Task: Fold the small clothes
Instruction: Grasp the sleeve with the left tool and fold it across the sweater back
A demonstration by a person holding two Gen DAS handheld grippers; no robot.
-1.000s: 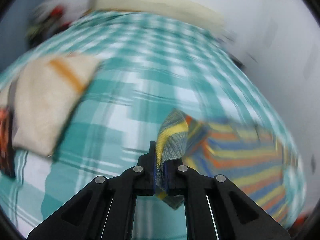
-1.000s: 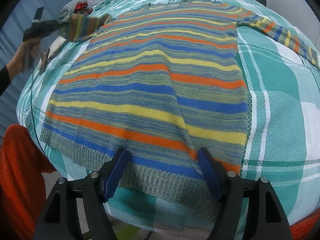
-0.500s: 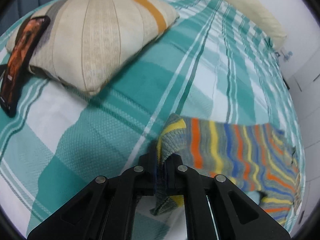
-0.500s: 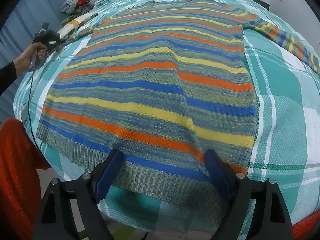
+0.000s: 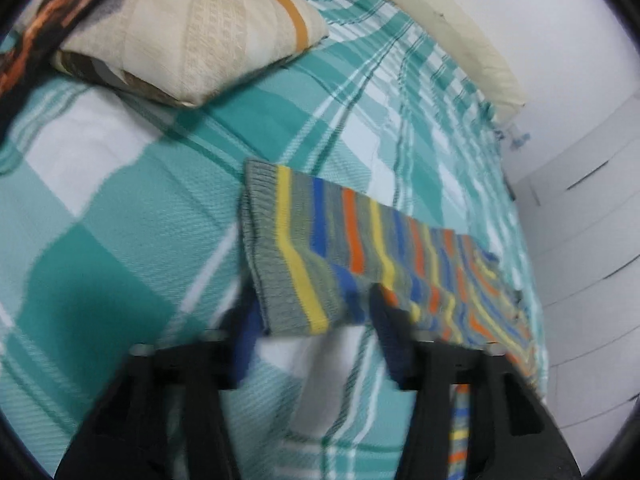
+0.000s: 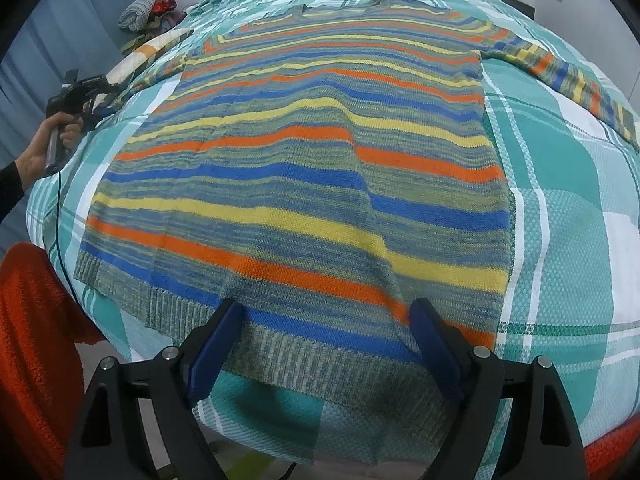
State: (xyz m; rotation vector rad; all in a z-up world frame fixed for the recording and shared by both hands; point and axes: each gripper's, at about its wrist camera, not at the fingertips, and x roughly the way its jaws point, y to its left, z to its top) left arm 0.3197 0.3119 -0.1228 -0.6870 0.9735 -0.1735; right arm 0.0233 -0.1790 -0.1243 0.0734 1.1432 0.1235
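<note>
Between and just ahead of the left gripper's (image 5: 312, 340) parted fingers lies the cuff (image 5: 276, 248) of the striped sweater's (image 6: 304, 168) sleeve, flat on the bed (image 5: 100, 240) and held by nothing. The right gripper (image 6: 326, 344) hovers over the ribbed hem (image 6: 288, 356), its fingers spread wide to either side of the knit and gripping nothing; whether the pads touch the fabric cannot be told.

The likely trouble is at the sleeve. It runs away from the left fingers to their right with a slight twist near the cuff, so a fold started from here may trap that twist and leave a lump. The knit is soft and stretchy, and a pinch on one layer of the cuff would probably drag it long rather than carry it over. A patterned pillow (image 5: 192, 32) sits well beyond the left fingers, up and to their left, and a wide sweep could brush it.

At the hem, the sweater's lower edge lies close to the bed's edge, just under the right fingers. A pull toward the person could slide the whole body off. A long crease runs up the body from near the right finger, and folding over it would set it in.
</note>
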